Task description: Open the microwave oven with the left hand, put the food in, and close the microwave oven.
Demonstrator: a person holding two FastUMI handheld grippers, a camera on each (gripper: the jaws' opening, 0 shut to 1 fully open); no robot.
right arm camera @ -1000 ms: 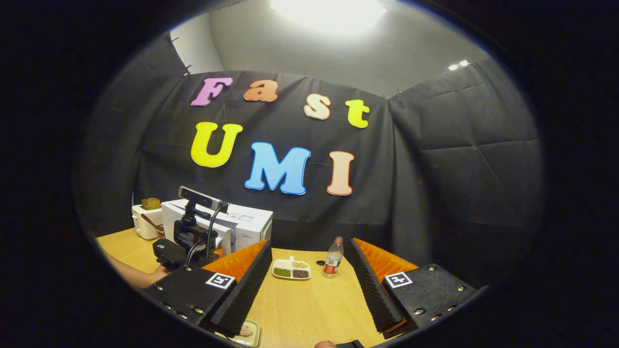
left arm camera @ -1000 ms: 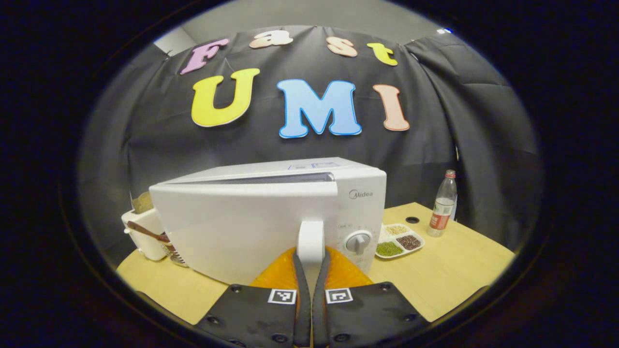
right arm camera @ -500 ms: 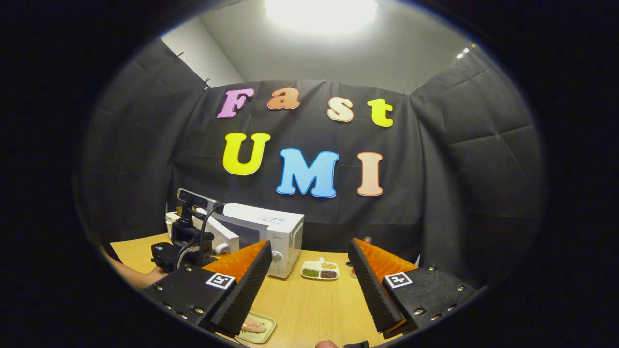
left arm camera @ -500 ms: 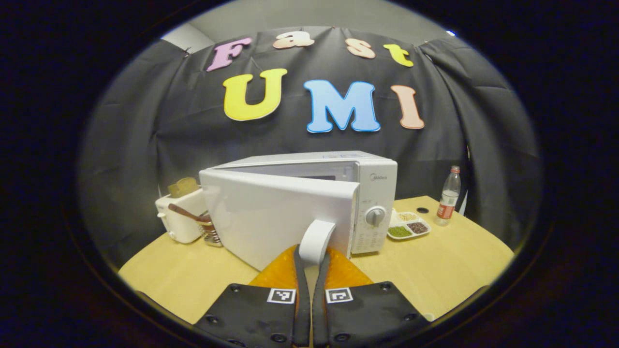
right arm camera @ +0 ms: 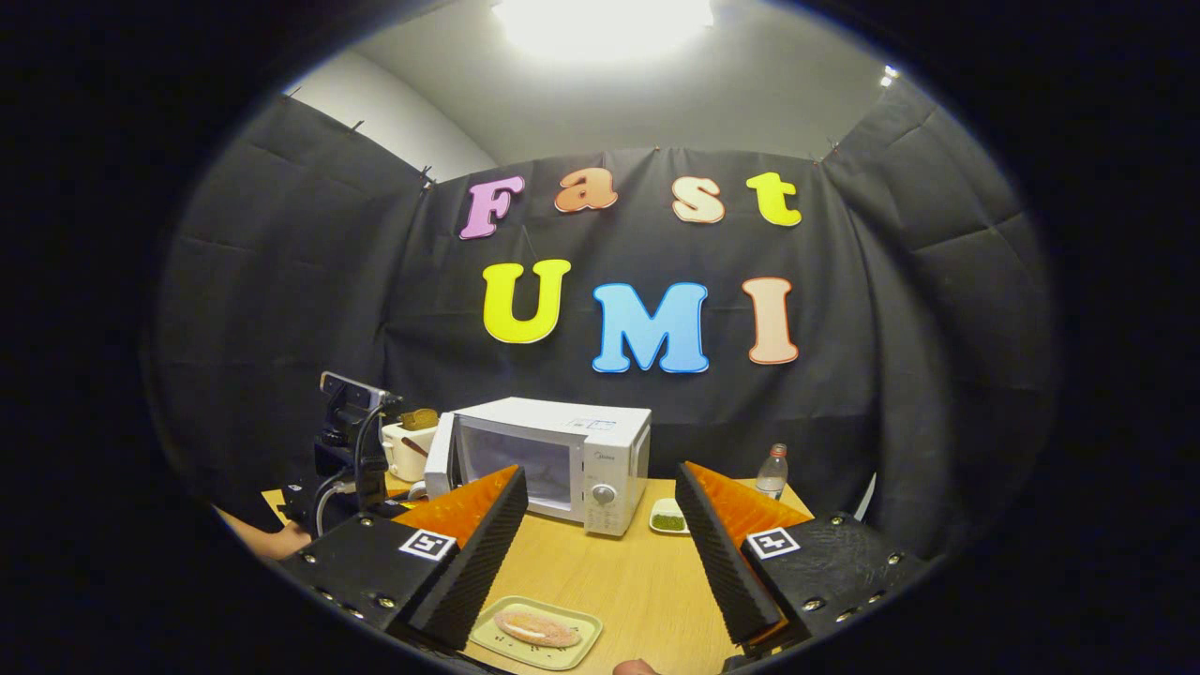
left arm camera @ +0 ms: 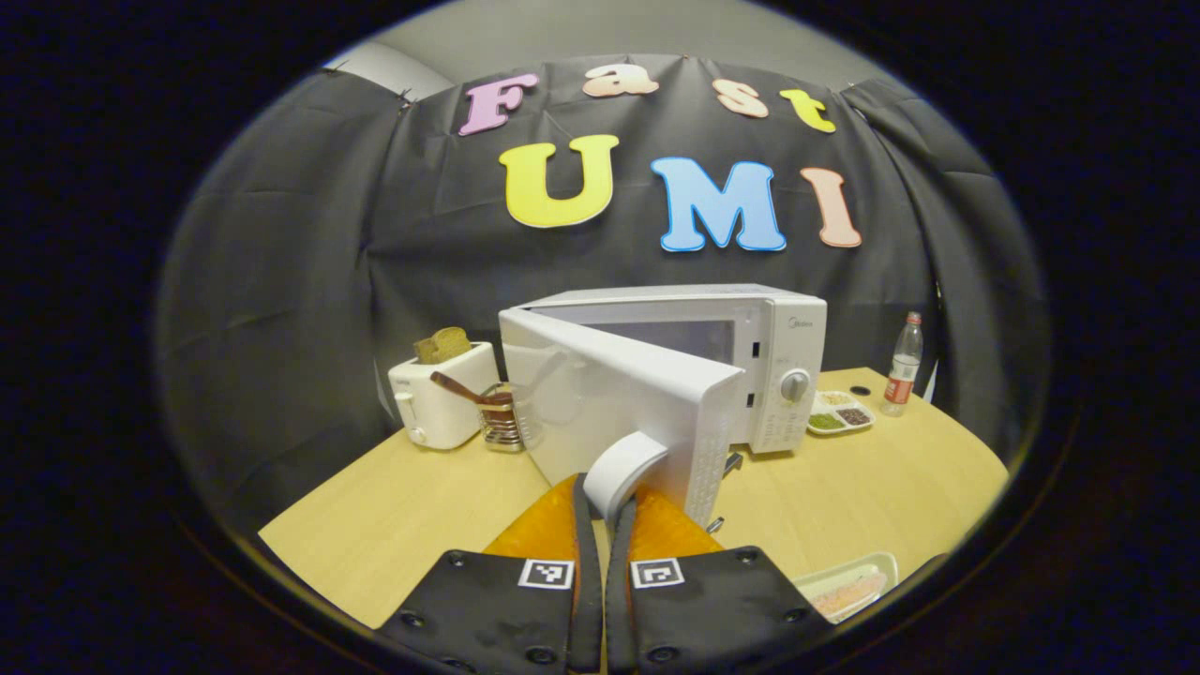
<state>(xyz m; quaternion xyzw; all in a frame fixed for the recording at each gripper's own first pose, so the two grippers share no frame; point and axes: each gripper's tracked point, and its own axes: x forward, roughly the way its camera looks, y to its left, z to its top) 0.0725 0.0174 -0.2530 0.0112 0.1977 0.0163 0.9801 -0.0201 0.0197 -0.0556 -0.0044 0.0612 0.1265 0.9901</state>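
We note a booth walled in black cloth, a grey ceiling with one bright light overhead in the right gripper view. A pale wooden bench (left arm camera: 403, 506) carries everything.

Largest item: the white microwave oven (left arm camera: 769, 356), standing toward the back of the bench. Its door (left arm camera: 609, 403) is swung partly open on its left hinge, and the cavity shows behind it. In the right gripper view we see the microwave oven (right arm camera: 600, 459) from the front with the door (right arm camera: 439, 457) standing out to the left.

Left of the oven: a white toaster (left arm camera: 433, 405) with bread in its slot, and just beside it a wire holder (left arm camera: 502, 427) with a wooden utensil. Right of the oven: a small divided dish (left arm camera: 839, 414) of grains, then a plastic bottle (left arm camera: 904, 366) near the bench edge.

The food tray (right arm camera: 536, 630), pale green with an oblong piece of food on it, lies on the near bench, between and just below the fingers of the right hand-held gripper (right arm camera: 600, 553); not touching. That gripper stands wide, holding nothing.

The left hand-held gripper (left arm camera: 600, 511) is closed narrow, both fingers pressing the white door handle (left arm camera: 623, 469). The food tray (left arm camera: 844, 586) lies to its right, well apart from the oven.
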